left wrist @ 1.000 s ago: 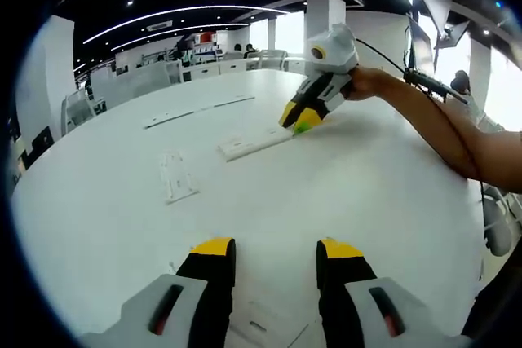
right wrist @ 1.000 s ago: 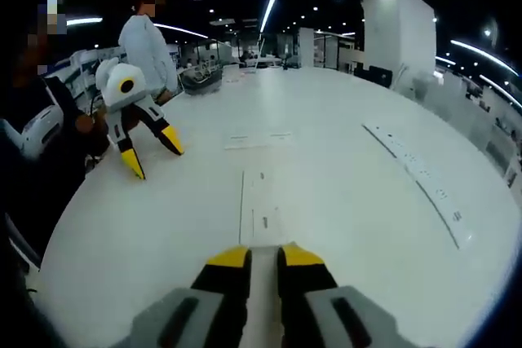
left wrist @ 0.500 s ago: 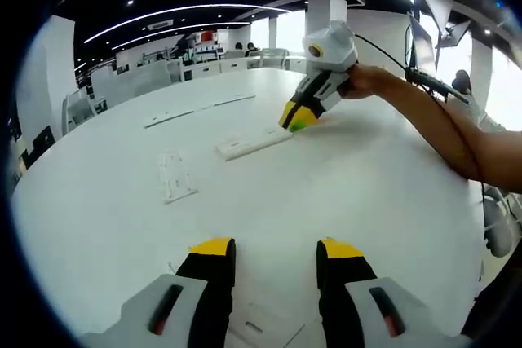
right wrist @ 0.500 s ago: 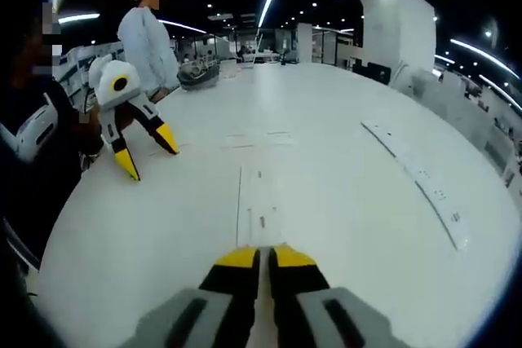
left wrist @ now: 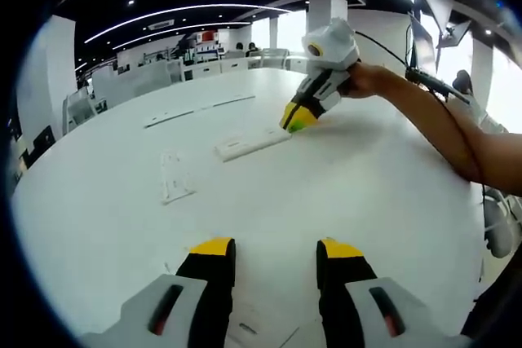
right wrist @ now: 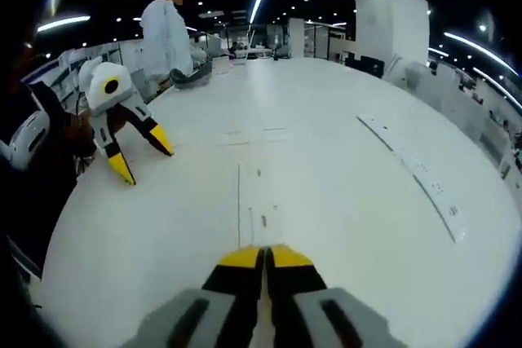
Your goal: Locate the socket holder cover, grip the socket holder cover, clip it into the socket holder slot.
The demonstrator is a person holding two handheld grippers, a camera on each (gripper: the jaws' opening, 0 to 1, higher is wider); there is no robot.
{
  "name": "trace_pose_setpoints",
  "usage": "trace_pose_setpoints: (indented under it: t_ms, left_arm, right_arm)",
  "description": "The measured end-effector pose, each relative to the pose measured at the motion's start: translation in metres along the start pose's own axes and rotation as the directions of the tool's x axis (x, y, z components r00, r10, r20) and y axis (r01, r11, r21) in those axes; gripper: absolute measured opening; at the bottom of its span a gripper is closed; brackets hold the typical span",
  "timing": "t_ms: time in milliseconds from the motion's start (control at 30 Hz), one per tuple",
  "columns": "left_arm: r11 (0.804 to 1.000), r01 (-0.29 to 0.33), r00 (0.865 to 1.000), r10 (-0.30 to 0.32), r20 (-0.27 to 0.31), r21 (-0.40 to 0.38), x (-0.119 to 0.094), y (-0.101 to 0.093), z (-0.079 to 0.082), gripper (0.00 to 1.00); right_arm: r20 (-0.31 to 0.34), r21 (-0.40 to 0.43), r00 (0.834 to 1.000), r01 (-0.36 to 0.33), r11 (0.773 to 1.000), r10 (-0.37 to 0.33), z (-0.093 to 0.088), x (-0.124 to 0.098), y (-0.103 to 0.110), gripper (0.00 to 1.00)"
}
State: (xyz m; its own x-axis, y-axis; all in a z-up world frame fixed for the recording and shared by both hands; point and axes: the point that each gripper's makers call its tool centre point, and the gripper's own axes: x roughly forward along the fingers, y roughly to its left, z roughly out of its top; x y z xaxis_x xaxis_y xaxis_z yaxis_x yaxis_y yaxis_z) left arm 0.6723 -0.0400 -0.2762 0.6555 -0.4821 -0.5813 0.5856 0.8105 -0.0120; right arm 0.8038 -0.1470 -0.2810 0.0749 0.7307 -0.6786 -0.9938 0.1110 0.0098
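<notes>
Right hand-held gripper (right wrist: 263, 257): the yellow-tipped jaws are now being seen pressed together, where a gap was showing between them a second ago. They are being closed on the near end of the flat white rectangular socket holder cover (right wrist: 257, 211), which is lying lengthwise on the white tabletop (right wrist: 342, 201) straight ahead of the tips. The plate edge itself is being hidden between the jaws, so the bite depth cannot be told. Judgement: the grip step is being completed; lift and carry to the slot are not yet done.

In the left gripper view the same gripper (left wrist: 298, 116) is being seen at the far end of that cover (left wrist: 253, 143), tips down and closed on it, with the cover looking flat on the tabletop.

Left hand-held gripper (left wrist: 269, 252): the jaws are being held wide apart over bare tabletop, nothing between them. It is being kept idle, unchanged over the last second.

Further out, a small white slotted plate (left wrist: 173, 177) is lying to the left, well apart from the cover. A long white socket holder strip (right wrist: 414, 173) is lying farther right in the right gripper view; this is being taken as the likely slot target, unconfirmed.
</notes>
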Motion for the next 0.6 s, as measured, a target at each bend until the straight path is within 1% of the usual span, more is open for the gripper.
trace_pose_setpoints:
  t_ms: [67, 233, 400, 467, 500, 600]
  left_arm:
    - [1.0, 0.002, 1.0, -0.002, -0.002, 0.002, 0.0, -0.003, 0.0, 0.4]
    - [1.0, -0.01, 0.999, 0.011, 0.031, -0.008, -0.004, -0.005, 0.008, 0.4]
    - [1.0, -0.028, 0.999, 0.029, 0.038, -0.008, -0.009, -0.002, 0.01, 0.4]
    - [0.999, -0.041, 0.998, 0.042, 0.042, -0.011, -0.013, 0.001, 0.011, 0.4]
    - [0.999, -0.047, 0.998, 0.047, 0.045, -0.014, -0.014, 0.002, 0.011, 0.4]
    - [0.998, -0.061, 0.997, 0.062, 0.049, -0.027, -0.02, 0.007, 0.01, 0.4]
  right_arm:
    - [-0.013, -0.003, 1.0, 0.0, 1.0, 0.0, 0.0, -0.001, 0.003, 0.08]
    - [-0.033, -0.007, 0.999, 0.004, 1.0, -0.004, 0.002, -0.003, 0.007, 0.15]
    - [-0.021, -0.005, 1.0, -0.007, 1.0, 0.007, 0.011, -0.007, 0.017, 0.24]
    - [-0.018, -0.014, 1.0, -0.001, 1.0, 0.0, 0.015, -0.008, 0.019, 0.24]
    - [-0.022, -0.015, 1.0, -0.001, 1.0, 0.001, 0.016, -0.009, 0.014, 0.25]
    - [-0.031, -0.031, 0.999, -0.005, 1.0, 0.004, 0.021, -0.006, 0.016, 0.27]
